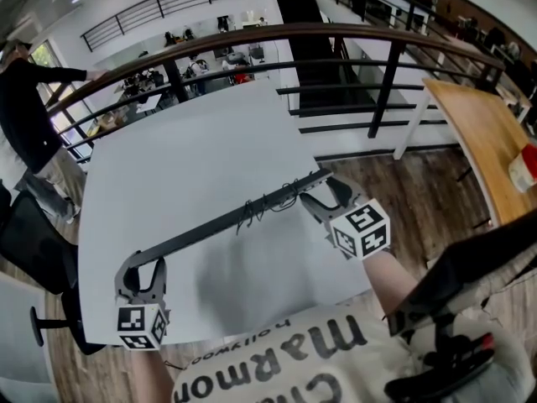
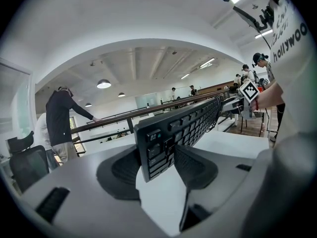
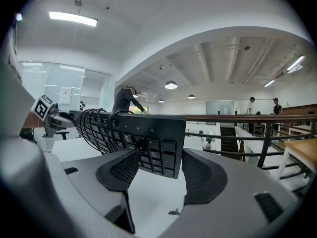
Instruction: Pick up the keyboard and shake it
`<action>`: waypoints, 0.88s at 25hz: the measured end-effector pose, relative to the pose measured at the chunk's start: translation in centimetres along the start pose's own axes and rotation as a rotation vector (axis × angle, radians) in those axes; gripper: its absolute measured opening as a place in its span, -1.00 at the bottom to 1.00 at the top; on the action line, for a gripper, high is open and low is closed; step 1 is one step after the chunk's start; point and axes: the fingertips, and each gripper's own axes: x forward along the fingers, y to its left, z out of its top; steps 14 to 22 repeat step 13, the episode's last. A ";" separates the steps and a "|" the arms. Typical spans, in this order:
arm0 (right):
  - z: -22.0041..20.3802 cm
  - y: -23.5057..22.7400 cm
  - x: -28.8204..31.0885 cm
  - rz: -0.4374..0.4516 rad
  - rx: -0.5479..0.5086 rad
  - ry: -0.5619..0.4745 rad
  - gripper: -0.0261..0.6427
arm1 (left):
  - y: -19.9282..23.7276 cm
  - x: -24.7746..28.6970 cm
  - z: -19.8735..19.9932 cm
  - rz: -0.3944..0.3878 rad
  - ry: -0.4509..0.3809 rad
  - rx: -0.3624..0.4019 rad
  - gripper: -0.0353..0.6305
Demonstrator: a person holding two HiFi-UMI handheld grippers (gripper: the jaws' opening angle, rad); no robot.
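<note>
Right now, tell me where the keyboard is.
In the head view the keyboard is held on edge over the white table, one end in the left gripper, the other in the right gripper.

The shirt carries dark print: "hollywoo" in the left gripper view, cut off at the picture's edge. In the head view it shows upside down, large "marmon" with smaller "hollywoo". Legends on the keyboard are too small to read.

A pale grey table stands on a wood-plank floor, its far edge near a dark railing. A soft shadow darkens the tabletop toward its near edge.
</note>
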 end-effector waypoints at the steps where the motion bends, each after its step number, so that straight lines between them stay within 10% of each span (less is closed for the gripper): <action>1: 0.0 0.0 0.0 0.000 0.002 0.001 -0.11 | 0.1 0.0 0.0 0.000 0.001 0.001 -0.29; 22: -0.5 0.2 -0.5 -0.003 -0.001 0.010 -0.11 | -0.4 -0.4 -0.3 -0.004 0.010 0.005 -0.29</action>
